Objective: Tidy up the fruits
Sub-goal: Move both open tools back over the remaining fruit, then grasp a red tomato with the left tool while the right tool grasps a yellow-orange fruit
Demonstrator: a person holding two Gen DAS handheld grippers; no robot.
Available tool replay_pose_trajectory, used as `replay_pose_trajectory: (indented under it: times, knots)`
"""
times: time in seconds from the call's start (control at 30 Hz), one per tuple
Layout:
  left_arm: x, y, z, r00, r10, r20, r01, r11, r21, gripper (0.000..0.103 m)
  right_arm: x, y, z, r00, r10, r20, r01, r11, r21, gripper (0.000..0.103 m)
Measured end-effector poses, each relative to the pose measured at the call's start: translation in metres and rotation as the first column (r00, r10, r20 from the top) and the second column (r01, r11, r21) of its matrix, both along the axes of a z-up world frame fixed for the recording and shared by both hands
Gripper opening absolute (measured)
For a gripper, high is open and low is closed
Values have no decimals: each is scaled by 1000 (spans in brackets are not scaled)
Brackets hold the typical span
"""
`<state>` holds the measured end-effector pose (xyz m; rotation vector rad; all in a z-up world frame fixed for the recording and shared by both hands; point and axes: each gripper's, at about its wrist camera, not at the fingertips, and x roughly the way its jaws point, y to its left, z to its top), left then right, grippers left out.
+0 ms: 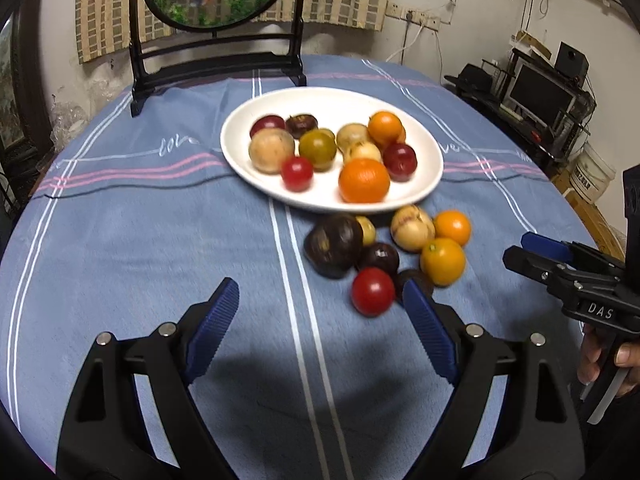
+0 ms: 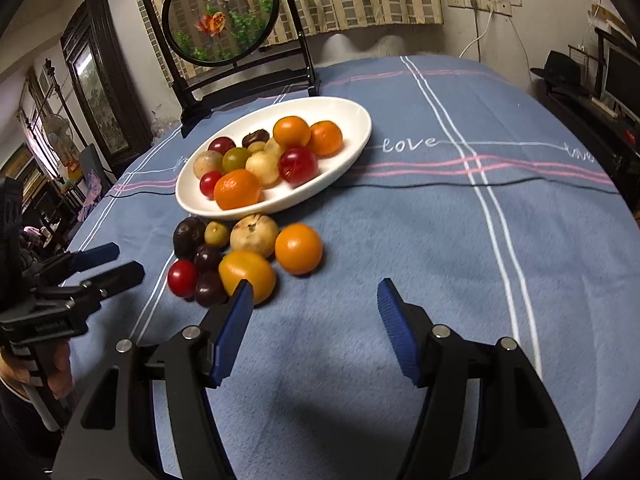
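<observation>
A white oval plate (image 1: 424, 184) (image 2: 352, 148) holds several fruits: oranges, red and dark plums, tan and green ones. In front of it, loose fruits lie on the blue cloth: a red tomato (image 1: 373, 291) (image 2: 182, 278), a dark round fruit (image 1: 333, 245) (image 2: 189, 237), two oranges (image 1: 442, 261) (image 2: 298, 248), a tan fruit (image 1: 412, 227) (image 2: 254, 235). My left gripper (image 1: 320, 304) is open and empty, just before the pile. My right gripper (image 2: 316, 300) is open and empty, right of the pile; it also shows in the left wrist view (image 1: 532, 252).
A round fish-picture screen on a black stand (image 1: 216, 64) (image 2: 240, 68) stands behind the plate. The table is round with a blue striped cloth (image 1: 160, 240) (image 2: 440, 240). Shelves with a monitor (image 1: 540, 92) stand to the right.
</observation>
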<state>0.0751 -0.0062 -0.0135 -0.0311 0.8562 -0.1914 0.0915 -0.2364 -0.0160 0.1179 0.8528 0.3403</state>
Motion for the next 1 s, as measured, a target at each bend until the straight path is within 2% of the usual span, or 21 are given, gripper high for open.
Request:
replay_pose_trajectory:
  times: [0.13,0.63,0.77,0.83,0.9,1.0]
  knots:
    - [-1,-4,-6,1000,2,-17,-2,1000,5,90,-5,-1,-3,1000,-1,-10,2,1000,18,65]
    - [14,-22,-33,995,-7,-102,11,999,38,89,-12,-6,-6,1000,11,-9,-10,999,32,65]
    - [20,-29,-38,991,-26,-128,31,999,42,75,-11,-6,-6,1000,12,-9,-12,999,39,65]
    - [22,-32,-38,992,-21,-126,29,998,59,74,-11,-6,-7,1000,13,-10,-13,999,40,65]
    - [25,-31,-38,992,-13,-126,20,998,61,67,-10,-6,-8,1000,15,-14,-15,999,42,65]
    - [30,-31,-36,993,-5,-121,13,998,61,62,-9,-5,-9,1000,18,-20,-17,999,43,65]
